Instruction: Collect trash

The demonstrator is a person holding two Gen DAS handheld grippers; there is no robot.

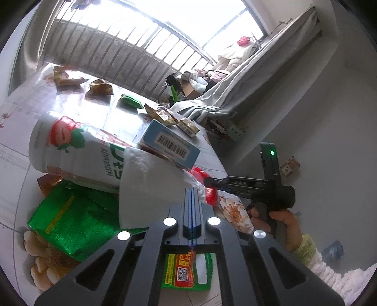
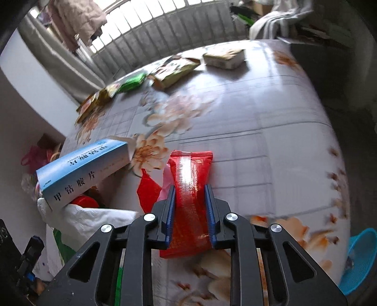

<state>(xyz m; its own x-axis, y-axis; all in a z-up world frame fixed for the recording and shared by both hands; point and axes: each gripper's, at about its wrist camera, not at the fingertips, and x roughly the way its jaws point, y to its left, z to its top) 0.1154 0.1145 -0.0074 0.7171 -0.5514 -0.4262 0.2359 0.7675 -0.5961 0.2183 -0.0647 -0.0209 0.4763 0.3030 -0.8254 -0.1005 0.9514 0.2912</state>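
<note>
While the red wrapper (image 2: 190, 200) lies lengthwise between the right gripper's (image 2: 190, 188) jaws, pinched above the floral worktop (image 2: 259, 131), the left gripper's (image 1: 192, 193) jaws are pressed together against white tissue (image 1: 150, 188), beside a blue box (image 1: 168, 143).

Big window (image 1: 150, 21) across top of frame, w/ metal bars, daylight blown out white. Grey curtain (image 1: 247, 77) hangs diagonally at upper right, another bunched at far left edge. White wall (image 1: 329, 117) fills right side. Table w/ floral tablecloth (image 2: 259, 117), grid pattern & peach flowers, takes centre of both views; sun glare on its far part. Pile of clothes & boxes (image 1: 202, 77) by window, right of centre. Pink garment (image 2: 77, 18) hangs upper left in right-wrist view. Turquoise basket (image 2: 360, 259) at lower right edge.
</note>
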